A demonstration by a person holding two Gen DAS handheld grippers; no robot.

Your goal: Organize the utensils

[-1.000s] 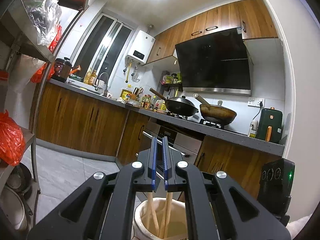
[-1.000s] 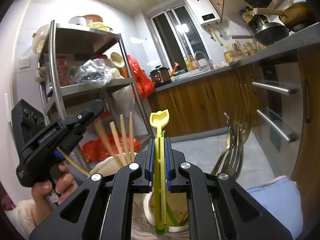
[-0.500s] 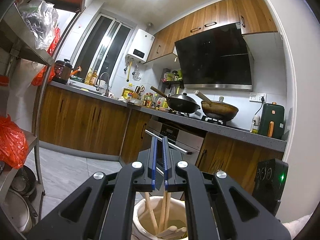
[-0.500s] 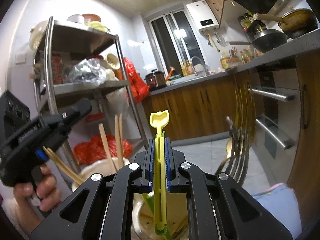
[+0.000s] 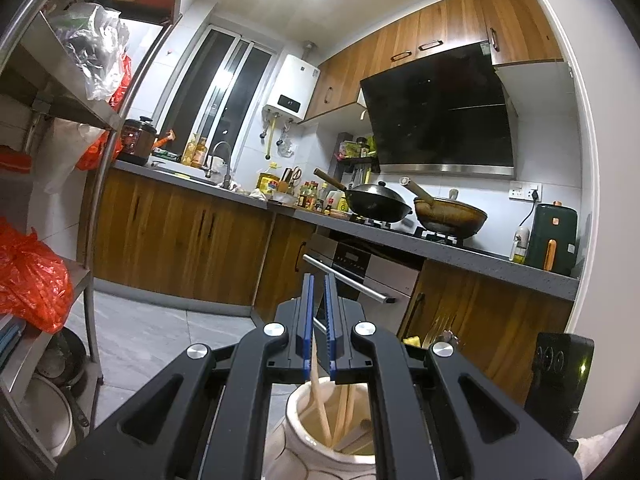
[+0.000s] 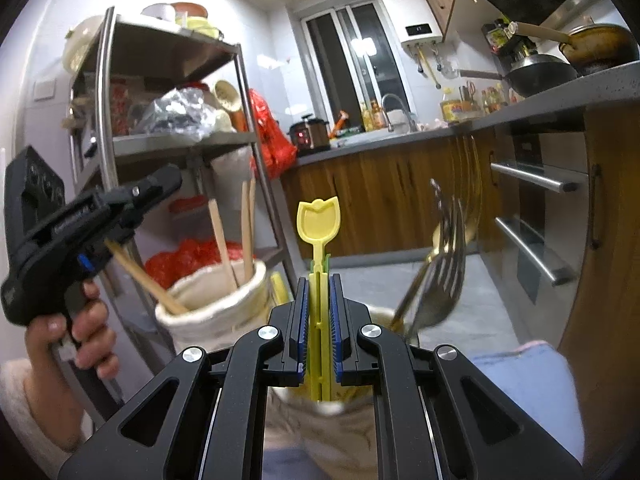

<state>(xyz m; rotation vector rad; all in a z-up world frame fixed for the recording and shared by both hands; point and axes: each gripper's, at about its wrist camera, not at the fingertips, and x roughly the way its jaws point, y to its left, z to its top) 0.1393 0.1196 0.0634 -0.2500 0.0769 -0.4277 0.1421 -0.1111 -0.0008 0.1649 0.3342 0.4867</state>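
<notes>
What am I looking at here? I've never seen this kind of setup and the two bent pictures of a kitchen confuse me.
There is no robot. A person holds a hand-held gripper in each hand, and each one carries a wide-angle camera that looks along its two fingers, which bends the room.

The left camera's picture shows the left hand-held gripper, its blue pads close together above a white crock with wooden chopsticks standing in it. Whether it pinches one of them, I cannot tell.

The right camera's picture shows the right hand-held gripper shut on a yellow plastic utensil with a tulip-shaped end. The same crock stands to the left, and metal forks rise from another holder on the right. The person's left hand is also visible there.
</notes>
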